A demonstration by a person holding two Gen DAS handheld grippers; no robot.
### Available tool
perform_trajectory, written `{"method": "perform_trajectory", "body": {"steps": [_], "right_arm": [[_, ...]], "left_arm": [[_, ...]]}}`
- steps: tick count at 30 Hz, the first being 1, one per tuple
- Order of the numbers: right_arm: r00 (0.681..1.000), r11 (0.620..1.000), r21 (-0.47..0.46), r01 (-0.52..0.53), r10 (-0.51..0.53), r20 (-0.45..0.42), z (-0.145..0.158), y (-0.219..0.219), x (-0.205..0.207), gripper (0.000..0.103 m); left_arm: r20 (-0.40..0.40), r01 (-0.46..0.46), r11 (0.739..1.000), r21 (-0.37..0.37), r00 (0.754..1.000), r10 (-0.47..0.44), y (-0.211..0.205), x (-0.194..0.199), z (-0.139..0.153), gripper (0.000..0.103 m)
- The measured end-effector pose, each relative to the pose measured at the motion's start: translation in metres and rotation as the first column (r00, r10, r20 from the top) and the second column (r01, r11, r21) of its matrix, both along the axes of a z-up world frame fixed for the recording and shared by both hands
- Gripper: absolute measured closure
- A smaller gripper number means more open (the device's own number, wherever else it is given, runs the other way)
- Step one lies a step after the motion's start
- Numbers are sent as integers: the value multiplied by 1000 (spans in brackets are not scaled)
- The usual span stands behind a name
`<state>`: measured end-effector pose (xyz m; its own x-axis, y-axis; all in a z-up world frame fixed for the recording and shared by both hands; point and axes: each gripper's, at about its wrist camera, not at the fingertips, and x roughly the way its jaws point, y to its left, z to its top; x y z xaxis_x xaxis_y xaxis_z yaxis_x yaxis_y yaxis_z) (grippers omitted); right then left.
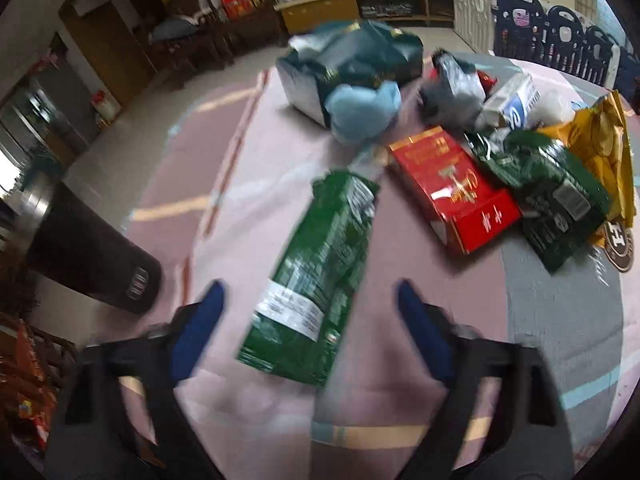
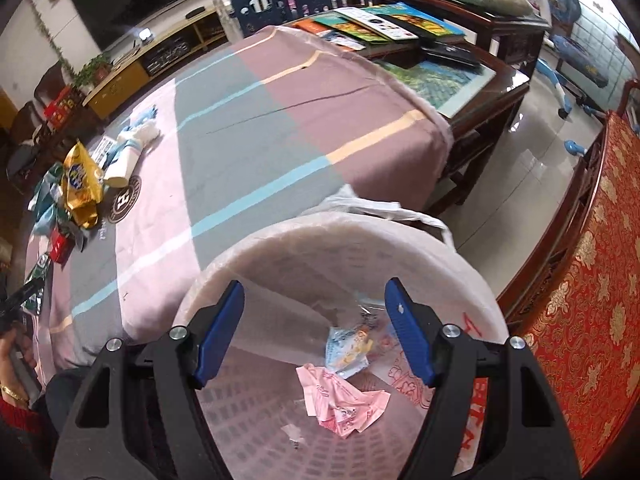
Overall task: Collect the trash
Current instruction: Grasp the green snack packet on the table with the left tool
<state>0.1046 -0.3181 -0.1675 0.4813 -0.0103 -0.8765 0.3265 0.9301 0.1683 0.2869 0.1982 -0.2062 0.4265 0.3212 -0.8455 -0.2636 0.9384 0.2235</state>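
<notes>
Two tongs in play. Left tongs [image 1: 308,296] point down at the cloth-covered bench [image 1: 460,312], blue pads [image 1: 200,328] standing apart; a green snack wrapper [image 1: 316,276] lies lengthwise between them, its near end level with the pads, and neither pad presses on it. View is motion-blurred, so I cannot tell whether the wrapper rests flat on the cloth. Right of it, a red carton [image 1: 452,188] lies flat, with a dark green pouch [image 1: 556,196] overlapping its far right side and a yellow foil bag [image 1: 600,148] beyond that. Farther back: a crumpled light-blue bag [image 1: 360,108], a teal box [image 1: 352,64], a grey plastic bag [image 1: 456,84], a white carton [image 1: 512,100]. Black bin [image 1: 92,248] stands on the floor off the bench's left edge. Right tongs [image 2: 316,324] hang open over a white lined basket [image 2: 360,240] at the near edge of the bench, nothing between the pads. Inside the basket: a crumpled pink wrapper [image 2: 344,404] and a pale blue sachet [image 2: 348,350], touching, on the bottom. From this view the trash heap sits at the far left of the bench, well apart from the basket. Low stand with books [image 2: 384,28] far right.
</notes>
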Motion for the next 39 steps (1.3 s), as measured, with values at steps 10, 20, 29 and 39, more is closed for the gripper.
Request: {"method": "perform_trajectory", "body": {"steps": [10, 20, 29, 39], "right_arm": [[991, 992, -6, -128, 128, 30, 10, 70, 21, 31], [945, 947, -14, -320, 320, 61, 16, 164, 33, 31], [946, 946, -16, -324, 324, 17, 5, 172, 30, 31], [942, 942, -13, -336, 336, -5, -2, 175, 29, 31]], "left_arm": [[181, -4, 967, -254, 982, 51, -8, -49, 24, 92], [220, 0, 926, -376, 972, 89, -13, -75, 29, 92], [206, 4, 928, -371, 975, 78, -15, -79, 27, 92], [204, 2, 928, -373, 976, 80, -15, -77, 25, 92]]}}
